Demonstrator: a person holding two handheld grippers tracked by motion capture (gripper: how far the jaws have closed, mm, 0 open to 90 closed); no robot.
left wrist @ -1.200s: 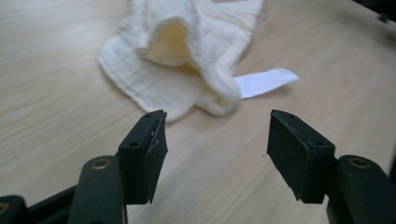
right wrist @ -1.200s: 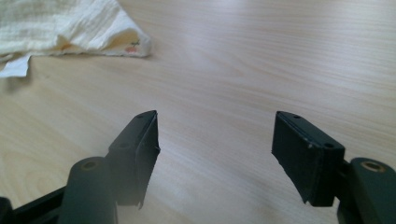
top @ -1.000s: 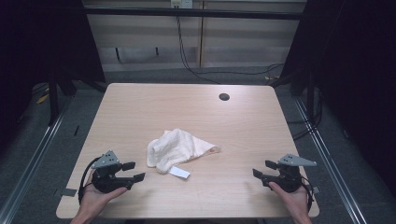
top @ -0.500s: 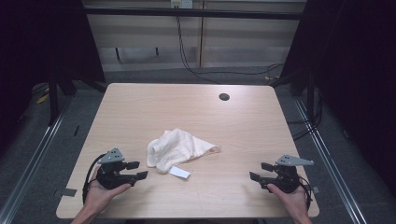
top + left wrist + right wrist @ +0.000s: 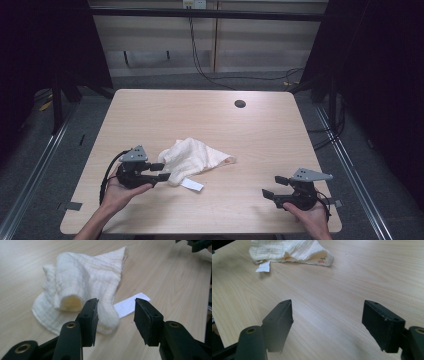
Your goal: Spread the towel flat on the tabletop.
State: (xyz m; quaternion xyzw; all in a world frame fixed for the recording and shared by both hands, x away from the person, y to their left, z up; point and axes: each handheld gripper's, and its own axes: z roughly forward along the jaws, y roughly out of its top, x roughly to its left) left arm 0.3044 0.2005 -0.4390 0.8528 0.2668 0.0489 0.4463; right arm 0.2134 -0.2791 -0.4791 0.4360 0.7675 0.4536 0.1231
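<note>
A crumpled cream cloth (image 5: 192,159) lies mid-bench with my left gripper (image 5: 161,171), jaws open, at its near-left edge, so I should pinch one loose corner rather than the bunched fold, while my right gripper (image 5: 270,187) waits open, well apart.

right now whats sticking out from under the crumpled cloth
A white tag pokes out from under the cream cloth at its near edge, flat on the table. How it joins the cloth is covered by folds, as is anything else beneath.
</note>
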